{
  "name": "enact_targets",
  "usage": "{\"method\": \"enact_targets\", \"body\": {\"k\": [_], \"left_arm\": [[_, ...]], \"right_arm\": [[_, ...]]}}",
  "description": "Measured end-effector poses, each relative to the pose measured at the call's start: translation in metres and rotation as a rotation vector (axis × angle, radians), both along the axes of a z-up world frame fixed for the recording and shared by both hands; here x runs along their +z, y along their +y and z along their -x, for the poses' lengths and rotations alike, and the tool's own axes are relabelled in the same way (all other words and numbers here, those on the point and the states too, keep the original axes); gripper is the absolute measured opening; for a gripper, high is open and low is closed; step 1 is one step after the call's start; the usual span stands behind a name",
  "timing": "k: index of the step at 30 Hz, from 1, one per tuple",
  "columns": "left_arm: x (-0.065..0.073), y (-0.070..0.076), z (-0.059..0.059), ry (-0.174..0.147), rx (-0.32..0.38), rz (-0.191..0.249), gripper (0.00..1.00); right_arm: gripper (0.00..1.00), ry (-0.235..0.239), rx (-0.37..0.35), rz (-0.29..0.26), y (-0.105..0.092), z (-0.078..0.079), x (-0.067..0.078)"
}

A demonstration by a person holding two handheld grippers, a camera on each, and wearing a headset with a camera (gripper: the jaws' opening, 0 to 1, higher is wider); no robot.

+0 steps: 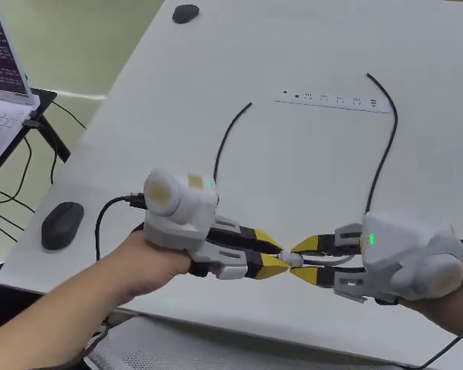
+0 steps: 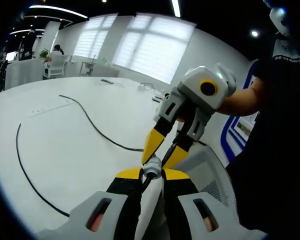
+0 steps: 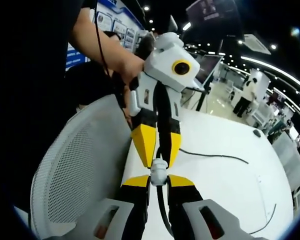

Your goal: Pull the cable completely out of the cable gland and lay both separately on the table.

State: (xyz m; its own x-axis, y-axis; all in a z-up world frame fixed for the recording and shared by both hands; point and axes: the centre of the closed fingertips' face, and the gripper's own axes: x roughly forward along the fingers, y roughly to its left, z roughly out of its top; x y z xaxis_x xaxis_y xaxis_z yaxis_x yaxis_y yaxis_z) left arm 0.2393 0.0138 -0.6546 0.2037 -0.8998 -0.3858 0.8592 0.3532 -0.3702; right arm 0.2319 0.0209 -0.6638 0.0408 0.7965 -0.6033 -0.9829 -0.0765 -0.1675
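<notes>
My two grippers meet tip to tip above the table's near edge. A small white cable gland [image 1: 293, 260] sits between them. The right gripper [image 1: 305, 260] is shut on the gland [image 3: 159, 172], at its yellow tips [image 3: 159, 181]. A thin black cable [image 3: 163, 210] runs back from the gland between the right jaws. The left gripper [image 1: 272, 254] faces it and is shut on the cable [image 2: 145, 185] just behind the gland [image 2: 151, 170]. In the left gripper view the right gripper [image 2: 162, 152] comes in from the upper right. In the right gripper view the left gripper [image 3: 159, 155] reaches down from above.
Two loose black cables [image 1: 230, 135] [image 1: 386, 146] lie on the white table [image 1: 309, 177], near a white power strip [image 1: 332, 100]. A black mouse [image 1: 62, 225] sits at the left edge and a laptop [image 1: 0, 92] beyond it. A mesh chair [image 1: 162, 351] stands below the near edge.
</notes>
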Motion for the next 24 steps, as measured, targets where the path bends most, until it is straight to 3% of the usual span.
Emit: {"method": "enact_targets", "body": {"k": [2, 4, 7, 10, 15, 16, 19, 21, 24], "left_arm": [[0.002, -0.002, 0.000, -0.011, -0.002, 0.004, 0.15], [0.004, -0.003, -0.002, -0.042, -0.003, 0.000, 0.15], [0.006, -0.004, -0.002, -0.092, -0.018, -0.016, 0.15], [0.006, -0.002, -0.004, -0.114, -0.023, -0.030, 0.15], [0.010, 0.000, -0.012, -0.157, -0.013, -0.040, 0.15], [0.011, 0.000, -0.013, -0.164, -0.009, -0.043, 0.15], [0.014, 0.001, -0.018, -0.182, 0.004, -0.042, 0.15], [0.015, 0.001, -0.021, -0.188, 0.010, -0.043, 0.15], [0.019, -0.001, -0.022, -0.201, 0.003, -0.041, 0.15]], "right_arm": [[0.11, 0.025, -0.016, -0.008, 0.002, 0.001, 0.002], [0.13, 0.020, -0.024, 0.002, 0.001, 0.000, 0.002], [0.19, 0.046, -0.084, -0.002, -0.002, -0.003, 0.005], [0.21, 0.087, -0.169, -0.011, -0.008, -0.006, 0.010], [0.23, 0.075, -0.294, -0.019, -0.024, -0.014, 0.016], [0.24, 0.070, -0.306, -0.017, -0.025, -0.014, 0.016], [0.22, -0.037, -0.410, 0.011, -0.036, -0.028, 0.013], [0.19, -0.040, -0.434, 0.010, -0.037, -0.028, 0.011], [0.16, -0.112, -0.463, 0.023, -0.037, -0.034, 0.010]]}}
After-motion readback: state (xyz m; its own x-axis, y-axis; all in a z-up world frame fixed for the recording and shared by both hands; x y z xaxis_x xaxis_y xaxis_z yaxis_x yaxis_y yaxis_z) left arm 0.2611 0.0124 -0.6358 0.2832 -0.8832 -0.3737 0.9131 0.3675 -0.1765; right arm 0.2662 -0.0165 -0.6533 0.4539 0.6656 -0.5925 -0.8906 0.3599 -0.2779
